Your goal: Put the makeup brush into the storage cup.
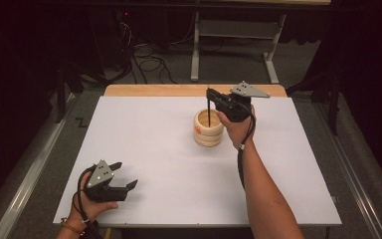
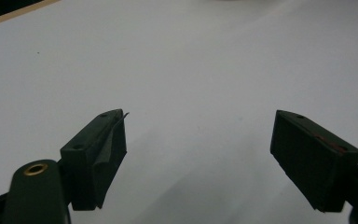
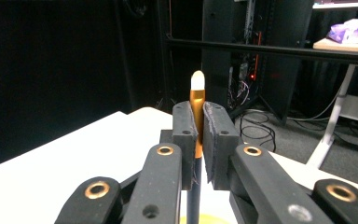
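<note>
The right gripper (image 1: pixel 210 94), clamped on an upright pencil (image 3: pixel 196 105), holds it straight above the cup (image 1: pixel 208 128); the left gripper (image 1: pixel 124 175) rests wide open, well apart.

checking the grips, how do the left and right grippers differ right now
The left gripper has its jaws wide apart with nothing between them; the right gripper is shut on a pencil. The left one rests low at the near corner of the table; the right one is raised over a wooden cup, the pencil hanging upright into it. Both are black and hand-held.
</note>
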The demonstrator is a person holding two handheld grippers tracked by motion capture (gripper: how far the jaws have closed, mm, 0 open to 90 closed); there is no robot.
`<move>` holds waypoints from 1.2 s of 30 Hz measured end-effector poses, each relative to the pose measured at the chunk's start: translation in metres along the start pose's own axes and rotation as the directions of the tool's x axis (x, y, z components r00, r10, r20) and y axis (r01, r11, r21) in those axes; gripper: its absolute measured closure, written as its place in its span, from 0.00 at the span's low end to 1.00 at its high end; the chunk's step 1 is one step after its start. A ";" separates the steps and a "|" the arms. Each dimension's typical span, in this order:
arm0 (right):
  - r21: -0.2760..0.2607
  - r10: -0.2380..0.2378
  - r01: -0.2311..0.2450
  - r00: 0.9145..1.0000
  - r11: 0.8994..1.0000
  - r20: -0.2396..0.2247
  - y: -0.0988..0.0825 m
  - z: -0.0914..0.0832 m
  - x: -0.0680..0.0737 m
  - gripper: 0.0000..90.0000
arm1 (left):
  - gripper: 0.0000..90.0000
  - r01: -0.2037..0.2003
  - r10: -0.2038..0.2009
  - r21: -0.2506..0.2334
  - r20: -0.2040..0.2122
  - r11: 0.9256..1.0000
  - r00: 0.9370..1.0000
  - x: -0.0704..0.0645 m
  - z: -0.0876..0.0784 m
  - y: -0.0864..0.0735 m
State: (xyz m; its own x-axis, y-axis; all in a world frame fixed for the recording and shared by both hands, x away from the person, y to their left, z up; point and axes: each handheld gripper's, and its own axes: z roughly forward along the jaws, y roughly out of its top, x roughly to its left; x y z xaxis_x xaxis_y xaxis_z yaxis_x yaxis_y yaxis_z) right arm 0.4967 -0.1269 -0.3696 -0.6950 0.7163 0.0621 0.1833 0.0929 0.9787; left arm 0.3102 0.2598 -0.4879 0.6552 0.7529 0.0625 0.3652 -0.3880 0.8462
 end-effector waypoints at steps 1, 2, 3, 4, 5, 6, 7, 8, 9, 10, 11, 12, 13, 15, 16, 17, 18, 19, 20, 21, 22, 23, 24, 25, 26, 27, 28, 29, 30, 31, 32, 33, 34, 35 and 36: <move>0.000 0.000 0.000 1.000 1.000 0.000 0.000 0.000 0.000 0.95 | 0.21 0.000 0.000 0.000 0.000 1.000 1.000 0.000 0.000 0.000; 0.004 0.003 -0.003 1.000 1.000 0.004 -0.003 0.000 -0.002 0.95 | 0.21 0.001 -0.001 0.001 0.000 1.000 1.000 0.000 0.001 0.000; 0.004 0.003 -0.003 1.000 1.000 0.004 -0.003 0.000 -0.002 0.95 | 0.21 0.001 -0.001 0.001 0.000 1.000 1.000 0.000 0.001 0.000; 0.006 0.006 -0.006 1.000 1.000 0.004 -0.005 0.000 -0.003 0.95 | 0.21 0.000 0.000 0.002 0.001 1.000 1.000 0.000 0.001 0.000; 0.010 0.015 -0.015 1.000 1.000 0.003 -0.010 -0.001 -0.004 0.95 | 0.21 -0.002 0.002 0.004 0.000 1.000 1.000 0.000 0.001 0.000; 0.011 0.020 -0.020 1.000 1.000 0.002 -0.011 -0.001 -0.004 0.95 | 0.21 -0.002 0.002 0.004 0.000 1.000 1.000 0.000 0.001 0.000; 0.014 0.021 -0.021 1.000 1.000 0.005 -0.013 -0.001 -0.004 0.95 | 0.21 -0.002 0.002 0.005 0.000 1.000 1.000 0.000 0.001 0.000; 0.018 0.021 -0.021 1.000 1.000 0.006 -0.014 -0.001 -0.004 0.95 | 0.21 -0.002 0.002 0.007 0.000 1.000 1.000 0.000 0.002 0.000; 0.019 0.024 -0.024 1.000 1.000 0.004 -0.015 -0.002 -0.005 0.95 | 0.21 -0.003 0.003 0.008 0.000 1.000 1.000 0.000 0.003 0.001; 0.019 0.024 -0.024 1.000 1.000 0.004 -0.015 -0.002 -0.005 0.95 | 0.21 -0.004 0.004 0.010 -0.001 1.000 1.000 0.000 0.003 0.001; 0.020 0.024 -0.025 1.000 0.999 0.006 -0.017 -0.002 -0.005 0.95 | 0.21 -0.004 0.004 0.011 0.001 1.000 1.000 0.000 0.003 0.001; 0.023 0.021 -0.021 1.000 1.000 0.010 -0.018 -0.003 -0.006 0.95 | 0.21 -0.003 0.003 0.011 0.002 1.000 1.000 0.000 0.003 0.001; 0.027 0.023 -0.023 1.000 0.999 0.008 -0.020 -0.004 -0.007 0.95 | 0.21 -0.004 0.004 0.014 0.002 1.000 1.000 0.000 0.004 0.001; 0.032 0.026 -0.027 1.000 0.999 0.013 -0.022 -0.005 -0.008 0.95 | 0.21 -0.006 0.006 0.015 0.001 1.000 1.000 0.000 0.004 0.001; 0.033 0.026 -0.026 1.000 0.999 0.016 -0.024 -0.006 -0.010 0.95 | 0.21 -0.004 0.004 0.014 0.001 1.000 1.000 0.000 0.004 0.001; 0.035 0.029 -0.029 0.999 0.999 0.018 -0.025 -0.006 -0.010 0.95 | 0.22 -0.004 0.004 0.014 -0.001 1.000 1.000 0.000 0.004 0.001; 0.035 0.029 -0.029 0.999 0.999 0.018 -0.025 -0.006 -0.010 0.95 | 0.22 -0.008 0.008 0.016 0.000 1.000 1.000 0.000 0.004 0.001; 0.042 0.025 -0.025 0.999 0.999 0.021 -0.026 -0.007 -0.010 0.95 | 0.23 -0.010 0.010 0.017 0.002 1.000 1.000 0.000 0.004 0.001; 0.045 0.024 -0.025 1.000 0.999 0.020 -0.026 -0.006 -0.010 0.95 | 0.23 -0.011 0.011 0.018 0.003 1.000 1.000 -0.001 0.004 0.001; 0.045 0.024 -0.025 1.000 0.999 0.020 -0.026 -0.006 -0.010 0.95 | 0.23 -0.011 0.011 0.019 0.003 1.000 1.000 -0.001 0.004 0.001; 0.046 0.026 -0.027 1.000 0.999 0.017 -0.027 -0.006 -0.011 0.95 | 0.23 -0.011 0.011 0.020 0.003 1.000 1.000 -0.001 0.004 0.001; 0.048 0.027 -0.027 1.000 0.998 0.017 -0.027 -0.007 -0.011 0.95 | 0.23 -0.012 0.012 0.021 0.004 1.000 1.000 -0.001 0.005 0.001; 0.049 0.030 -0.031 0.999 0.998 0.016 -0.027 -0.007 -0.011 0.95 | 0.23 -0.012 0.012 0.021 0.005 1.000 1.000 -0.001 0.004 0.001; 0.049 0.027 -0.028 1.000 0.998 0.017 -0.027 -0.007 -0.012 0.95 | 0.23 -0.011 0.011 0.020 0.004 1.000 1.000 -0.001 0.004 0.001; 0.052 0.032 -0.033 0.999 0.998 0.018 -0.027 -0.007 -0.011 0.95 | 0.23 -0.011 0.011 0.020 0.004 1.000 1.000 -0.001 0.004 0.001; 0.050 0.026 -0.027 1.000 0.998 0.017 -0.028 -0.007 -0.012 0.95 | 0.23 -0.010 0.010 0.020 0.005 1.000 1.000 -0.001 0.004 0.001; 0.053 0.034 -0.035 0.999 0.998 0.019 -0.029 -0.007 -0.012 0.95 | 0.23 -0.010 0.010 0.020 0.005 1.000 1.000 -0.001 0.004 0.001; 0.053 0.034 -0.035 0.999 0.998 0.019 -0.029 -0.007 -0.012 0.95 | 0.23 -0.011 0.011 0.021 0.004 1.000 1.000 -0.001 0.004 0.001; 0.053 0.044 -0.045 0.999 0.998 0.013 -0.031 -0.007 -0.012 0.95 | 0.23 -0.007 0.007 0.018 0.005 1.000 1.000 0.000 0.004 0.001; 0.055 0.039 -0.039 0.999 0.998 0.013 -0.031 -0.007 -0.013 0.95 | 0.23 -0.007 0.007 0.018 0.005 1.000 1.000 0.000 0.004 0.001; 0.058 0.041 -0.042 0.999 0.997 0.011 -0.032 -0.006 -0.012 0.95 | 0.23 -0.006 0.005 0.018 0.005 1.000 1.000 0.000 0.004 0.001; 0.058 0.041 -0.042 0.999 0.997 0.011 -0.032 -0.006 -0.012 0.95 | 0.23 -0.006 0.006 0.018 0.006 1.000 1.000 0.000 0.004 0.001; 0.060 0.039 -0.039 0.999 0.997 0.010 -0.032 -0.006 -0.012 0.95 | 0.23 -0.006 0.006 0.017 0.006 1.000 1.000 0.000 0.004 0.001; 0.061 0.033 -0.033 0.999 0.998 0.009 -0.031 -0.007 -0.011 0.95 | 0.23 -0.007 0.006 0.019 0.006 1.000 1.000 0.000 0.004 0.001; 0.061 0.033 -0.033 0.999 0.998 0.009 -0.031 -0.007 -0.011 0.95 | 0.23 -0.007 0.006 0.019 0.006 1.000 1.000 0.000 0.004 0.001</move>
State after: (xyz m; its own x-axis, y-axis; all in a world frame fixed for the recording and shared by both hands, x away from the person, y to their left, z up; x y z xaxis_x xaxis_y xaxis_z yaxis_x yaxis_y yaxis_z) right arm 0.4944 -0.1424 -0.3997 -0.6822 0.7253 0.0925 0.2485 0.1110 0.9623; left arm 0.3133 0.2571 -0.4897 0.6616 0.7471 0.0647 0.3734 -0.4030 0.8355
